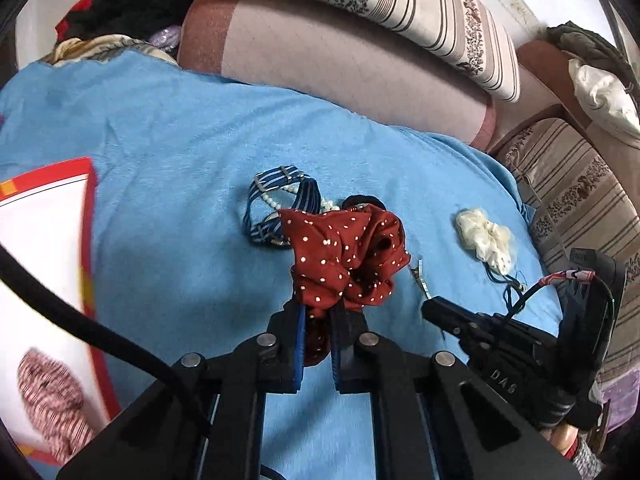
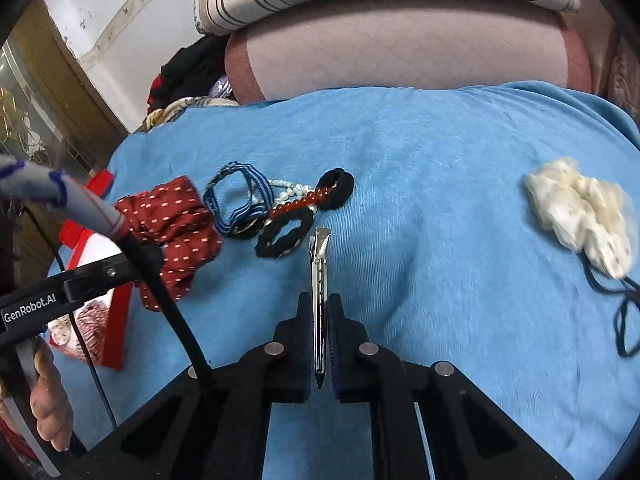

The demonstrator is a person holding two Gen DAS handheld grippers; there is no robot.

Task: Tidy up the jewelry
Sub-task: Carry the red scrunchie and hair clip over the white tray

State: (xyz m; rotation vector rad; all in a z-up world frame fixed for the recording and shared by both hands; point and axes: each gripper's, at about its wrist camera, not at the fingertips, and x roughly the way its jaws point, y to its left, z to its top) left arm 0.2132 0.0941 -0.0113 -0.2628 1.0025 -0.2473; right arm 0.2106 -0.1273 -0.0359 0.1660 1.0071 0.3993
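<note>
My left gripper [image 1: 318, 312] is shut on a red polka-dot scrunchie [image 1: 344, 256], held above the blue blanket; it also shows in the right wrist view [image 2: 176, 228]. My right gripper [image 2: 319, 308] is shut on a silver hair clip [image 2: 320, 276]. On the blanket lie a blue striped band [image 2: 236, 200], a pearl strand [image 2: 290, 191], a red bead bracelet [image 2: 298, 204] and two black hair ties [image 2: 285, 237]. A cream scrunchie [image 2: 580, 216] lies to the right, with a dark cord [image 2: 624, 320] beside it.
A red-rimmed white box [image 1: 44, 264] at the left holds a striped pink scrunchie [image 1: 52, 396]. Pink cushion [image 2: 408, 52] and striped pillows lie behind the blue blanket [image 2: 440, 160]. Dark clothes are piled at the back left [image 1: 128, 4].
</note>
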